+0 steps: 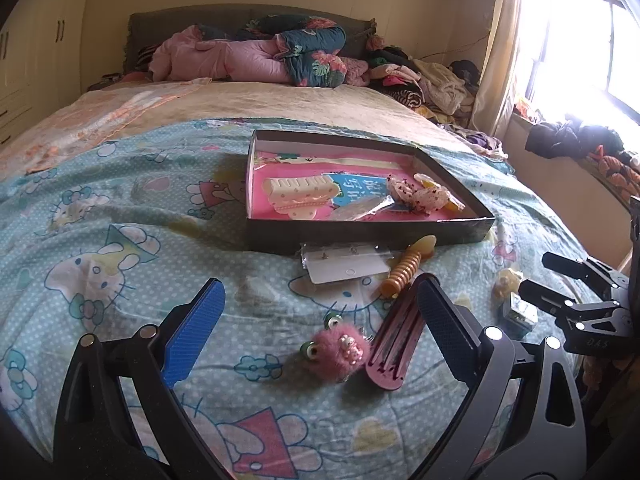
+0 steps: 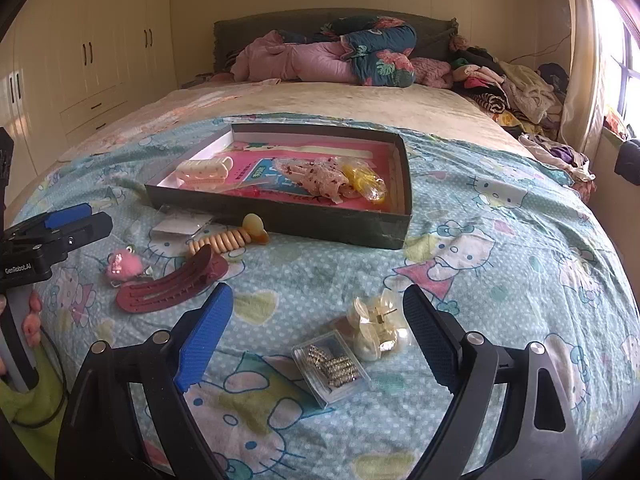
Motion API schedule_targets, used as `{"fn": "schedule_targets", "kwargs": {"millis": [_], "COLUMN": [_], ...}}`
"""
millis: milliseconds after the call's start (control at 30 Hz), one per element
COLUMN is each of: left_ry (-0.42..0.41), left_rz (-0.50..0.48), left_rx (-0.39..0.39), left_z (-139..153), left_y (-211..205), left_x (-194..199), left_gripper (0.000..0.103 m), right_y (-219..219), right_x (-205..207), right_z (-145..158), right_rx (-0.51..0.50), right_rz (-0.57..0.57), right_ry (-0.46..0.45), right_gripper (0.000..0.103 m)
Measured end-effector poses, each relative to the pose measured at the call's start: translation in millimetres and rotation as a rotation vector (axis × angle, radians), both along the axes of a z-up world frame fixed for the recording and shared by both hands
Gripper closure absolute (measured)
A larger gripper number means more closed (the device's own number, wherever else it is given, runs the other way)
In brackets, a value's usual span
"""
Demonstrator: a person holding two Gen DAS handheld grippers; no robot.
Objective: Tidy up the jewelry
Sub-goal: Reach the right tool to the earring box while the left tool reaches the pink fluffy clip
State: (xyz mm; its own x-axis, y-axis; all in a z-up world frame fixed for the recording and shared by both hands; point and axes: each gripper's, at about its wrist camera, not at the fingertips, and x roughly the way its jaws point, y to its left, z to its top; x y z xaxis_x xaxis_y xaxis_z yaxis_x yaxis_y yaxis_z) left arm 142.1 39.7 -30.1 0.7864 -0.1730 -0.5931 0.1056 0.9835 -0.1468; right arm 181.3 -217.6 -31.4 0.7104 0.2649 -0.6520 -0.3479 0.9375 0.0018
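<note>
A dark shallow box [image 1: 360,232] [image 2: 280,216] lies on the bed, holding a cream hair claw [image 1: 300,192], a lace scrunchie [image 2: 320,178] and yellow clips [image 2: 366,182]. My left gripper [image 1: 318,308] is open above a pink fuzzy clip [image 1: 336,348] and a maroon hair clip [image 1: 396,344] [image 2: 172,284]. My right gripper [image 2: 318,328] is open above a clear case of rhinestone pieces [image 2: 332,368] and a pearly claw clip [image 2: 378,328]. An orange ribbed clip [image 1: 404,272] [image 2: 228,238] and an earring card [image 1: 344,264] lie in front of the box.
The bed has a Hello Kitty sheet [image 2: 480,280]. Bedding [image 1: 256,52] and clothes [image 1: 420,76] are piled at the headboard. Wardrobes [image 2: 100,48] stand left, a window [image 1: 580,40] right. The left gripper shows at the right wrist view's left edge [image 2: 76,220].
</note>
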Motion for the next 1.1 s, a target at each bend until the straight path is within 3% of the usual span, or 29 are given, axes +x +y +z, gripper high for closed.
{"fn": "schedule_targets", "kwargs": {"millis": [700, 967, 1100], "left_ry": [0.108, 0.14, 0.144], "left_rz": [-0.07, -0.102, -0.11], "left_rx": [-0.042, -0.054, -0.059], "left_z": [-29, -41, -42], "left_y": [-7, -14, -15], "left_x": [3, 8, 8], "left_gripper": [0.016, 0.031, 0.048], "right_y": [-13, -17, -21], "right_x": [-19, -13, -6], "right_z": [-24, -34, -43], "right_rx": [-0.016, -0.006, 0.003], "right_rz": [-0.026, -0.035, -0.044], "right_ry": [0.058, 0.085, 0.113], "right_gripper": [0.019, 0.019, 0.028]}}
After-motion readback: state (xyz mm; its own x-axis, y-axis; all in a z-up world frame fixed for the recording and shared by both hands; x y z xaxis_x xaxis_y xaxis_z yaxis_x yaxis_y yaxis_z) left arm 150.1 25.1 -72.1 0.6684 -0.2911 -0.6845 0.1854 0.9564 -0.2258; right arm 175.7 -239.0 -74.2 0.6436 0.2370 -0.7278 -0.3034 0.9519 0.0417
